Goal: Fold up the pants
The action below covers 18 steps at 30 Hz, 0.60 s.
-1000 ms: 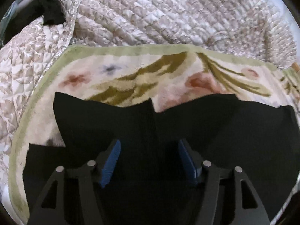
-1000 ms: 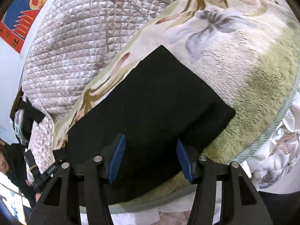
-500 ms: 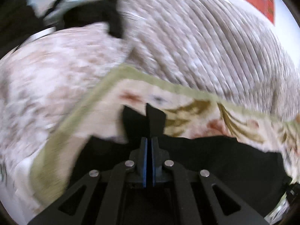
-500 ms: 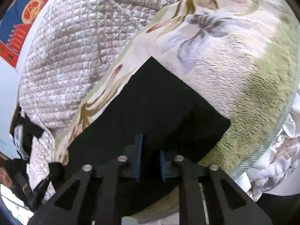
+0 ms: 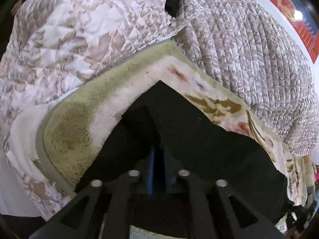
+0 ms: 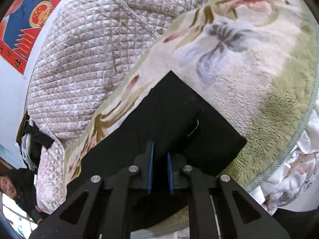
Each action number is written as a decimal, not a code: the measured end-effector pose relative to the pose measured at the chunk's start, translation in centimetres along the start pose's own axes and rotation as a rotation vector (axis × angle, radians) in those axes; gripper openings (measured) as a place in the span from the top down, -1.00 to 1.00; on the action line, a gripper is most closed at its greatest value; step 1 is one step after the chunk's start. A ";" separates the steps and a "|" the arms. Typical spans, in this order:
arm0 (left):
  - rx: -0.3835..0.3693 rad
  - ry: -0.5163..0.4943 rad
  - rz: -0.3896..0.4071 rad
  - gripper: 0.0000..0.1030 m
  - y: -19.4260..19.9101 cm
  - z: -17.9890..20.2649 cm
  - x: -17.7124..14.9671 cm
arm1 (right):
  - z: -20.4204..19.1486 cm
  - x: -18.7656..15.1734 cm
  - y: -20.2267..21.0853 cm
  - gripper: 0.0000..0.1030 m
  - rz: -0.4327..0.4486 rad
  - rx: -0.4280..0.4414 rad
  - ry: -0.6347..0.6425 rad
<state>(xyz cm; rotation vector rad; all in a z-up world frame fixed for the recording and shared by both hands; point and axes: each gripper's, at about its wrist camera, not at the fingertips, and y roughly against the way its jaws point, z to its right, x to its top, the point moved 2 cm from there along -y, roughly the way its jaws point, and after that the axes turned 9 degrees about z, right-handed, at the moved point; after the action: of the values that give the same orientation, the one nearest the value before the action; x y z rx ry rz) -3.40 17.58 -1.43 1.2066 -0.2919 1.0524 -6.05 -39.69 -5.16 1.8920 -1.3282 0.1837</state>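
Your black pants (image 5: 209, 143) lie flat on a fleecy floral blanket (image 5: 79, 123) spread over the bed, with a quilted beige quilt (image 6: 89, 49) bunched at the far side and a red-and-blue poster (image 6: 26, 20) on the wall. Your left gripper (image 5: 158, 159) points downward, fingers easing apart with a raised fold of cloth between them. Your right gripper (image 6: 159, 157) pinches the near edge.

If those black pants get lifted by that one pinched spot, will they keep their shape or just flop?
Probably flop. Where the left tongs are opening around a raised fold, the black pants peak up and drape away loosely. They look thin and light: the layer in the right tongs lies flat with crisp edges. The fluffy blanket underneath may cling a little, so dragging could bunch them.
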 end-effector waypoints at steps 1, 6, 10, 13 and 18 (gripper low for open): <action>0.001 0.008 -0.003 0.31 0.1 0.0 -0.1 | 0.2 0.1 -0.2 0.75 -0.009 0.001 -0.013; -0.001 -0.019 0.011 0.07 0.2 0.5 -0.2 | 0.7 -0.1 -0.4 0.47 -0.018 0.020 -0.056; 0.009 -0.020 0.012 0.15 -0.7 0.5 0.3 | 0.9 0.1 -0.5 0.47 -0.010 0.029 -0.060; 0.060 -0.041 0.013 0.92 -1.5 0.5 0.5 | 0.9 0.3 -0.8 0.61 -0.009 0.010 -0.048; 0.038 -0.060 0.057 0.93 0.3 1.2 1.3 | 0.1 0.8 -0.6 0.80 -0.003 0.004 -0.012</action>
<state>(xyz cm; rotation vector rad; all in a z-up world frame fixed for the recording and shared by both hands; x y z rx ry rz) -2.57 17.21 0.11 1.2723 -0.3561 1.0767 -5.21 -40.25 -5.13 1.9018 -1.3337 0.1735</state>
